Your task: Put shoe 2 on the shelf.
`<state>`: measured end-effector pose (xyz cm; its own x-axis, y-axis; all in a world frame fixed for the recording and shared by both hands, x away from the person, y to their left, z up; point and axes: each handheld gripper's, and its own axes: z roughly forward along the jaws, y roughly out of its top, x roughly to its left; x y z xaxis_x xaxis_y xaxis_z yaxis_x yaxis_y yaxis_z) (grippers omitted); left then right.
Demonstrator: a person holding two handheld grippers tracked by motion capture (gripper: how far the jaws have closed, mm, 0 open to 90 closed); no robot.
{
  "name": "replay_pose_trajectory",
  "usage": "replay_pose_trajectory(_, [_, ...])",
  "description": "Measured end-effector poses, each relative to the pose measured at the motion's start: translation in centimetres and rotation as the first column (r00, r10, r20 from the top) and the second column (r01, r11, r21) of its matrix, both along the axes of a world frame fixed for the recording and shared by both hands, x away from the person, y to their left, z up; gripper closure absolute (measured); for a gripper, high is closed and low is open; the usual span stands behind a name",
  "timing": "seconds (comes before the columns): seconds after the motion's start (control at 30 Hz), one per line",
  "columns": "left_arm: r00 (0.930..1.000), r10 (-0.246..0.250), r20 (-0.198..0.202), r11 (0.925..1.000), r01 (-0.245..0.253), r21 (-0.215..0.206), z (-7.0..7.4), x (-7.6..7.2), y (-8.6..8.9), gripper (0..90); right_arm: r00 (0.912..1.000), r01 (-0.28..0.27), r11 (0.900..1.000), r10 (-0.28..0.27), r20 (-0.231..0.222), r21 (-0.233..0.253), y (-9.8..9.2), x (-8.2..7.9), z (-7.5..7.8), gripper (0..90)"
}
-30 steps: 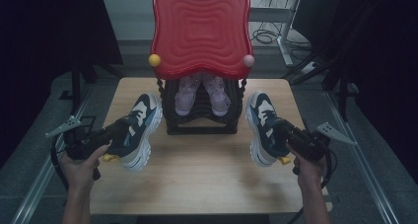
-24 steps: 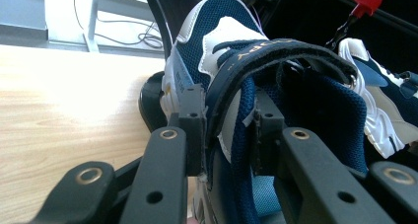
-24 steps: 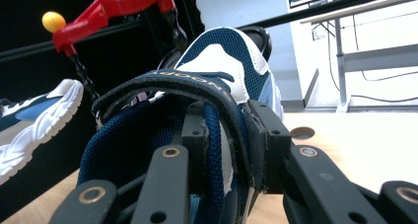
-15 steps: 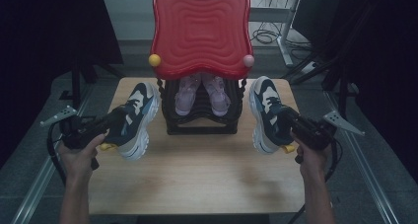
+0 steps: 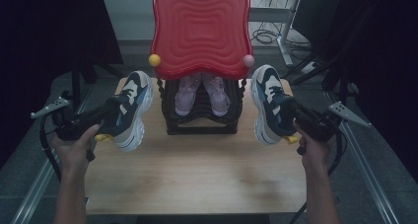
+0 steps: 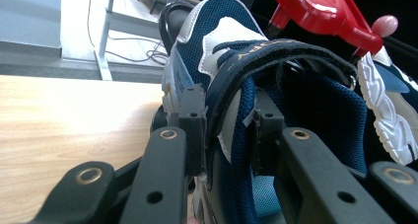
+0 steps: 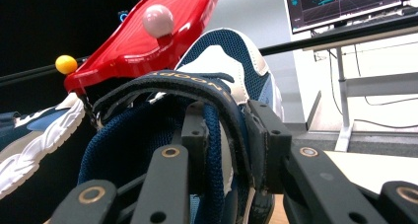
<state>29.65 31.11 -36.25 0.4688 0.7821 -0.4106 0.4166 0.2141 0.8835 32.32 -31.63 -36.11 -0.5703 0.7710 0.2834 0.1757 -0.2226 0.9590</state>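
High view: left gripper (image 5: 109,111) pinches left shoe (image 5: 132,110); right gripper (image 5: 291,110) pinches right shoe (image 5: 268,103), flanking rack (image 5: 201,116).

Table's (image 5: 197,179) near half bare, open to approach; black rack (image 5: 202,120) under red tray (image 5: 199,29) blocks far-edge centre.

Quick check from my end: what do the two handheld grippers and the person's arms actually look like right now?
Both are black two-jaw tools. The left gripper and right gripper each carry a grey three-cornered plate, a small yellow part below and a dark trailing cable. Close up, the jaws are flat black linkage bars with round metal rivets and blocky black fingers. The person's forearms are bare, with no sleeves or gloves visible.
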Motion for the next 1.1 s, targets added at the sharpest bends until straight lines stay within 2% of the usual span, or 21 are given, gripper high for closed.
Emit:
replay_pose_trajectory(0.3, [0.9999, 0.01, 0.014, 0.9999, -0.01, 0.003, 1.5, 0.9, 0.0, 72.9, 0.9997, 0.006, 1.0, -0.006, 0.025, 0.007, -0.2, 0.5, 1.5, 71.3])
replay_pose_trajectory(0.5, [0.9994, 0.026, 0.025, 0.9997, -0.026, 0.002, 2.3, 1.6, -0.1, 73.0, 0.9982, 0.045, 0.999, -0.045, 0.039, 0.007, -0.3, 0.9, 2.3, 71.3])
replay_pose_trajectory(0.73, [0.9984, 0.039, 0.041, 0.9992, -0.039, 0.001, 3.3, 2.1, 0.0, 73.0, 0.9973, 0.051, 0.999, -0.051, 0.053, 0.009, -0.4, 1.4, 3.2, 71.3])
replay_pose_trajectory(0.97, [0.9975, 0.048, 0.051, 0.9988, -0.048, 0.0, 4.0, 2.7, -0.1, 73.1, 0.9966, 0.053, 0.997, -0.056, 0.061, 0.05, -0.2, 2.0, 3.7, 71.3])
replay_pose_trajectory(1.1, [0.997, 0.054, 0.056, 0.9986, -0.054, -0.002, 4.4, 3.0, 0.1, 73.1, 0.9962, 0.054, 0.997, -0.058, 0.066, 0.055, -0.1, 2.3, 4.0, 71.3])
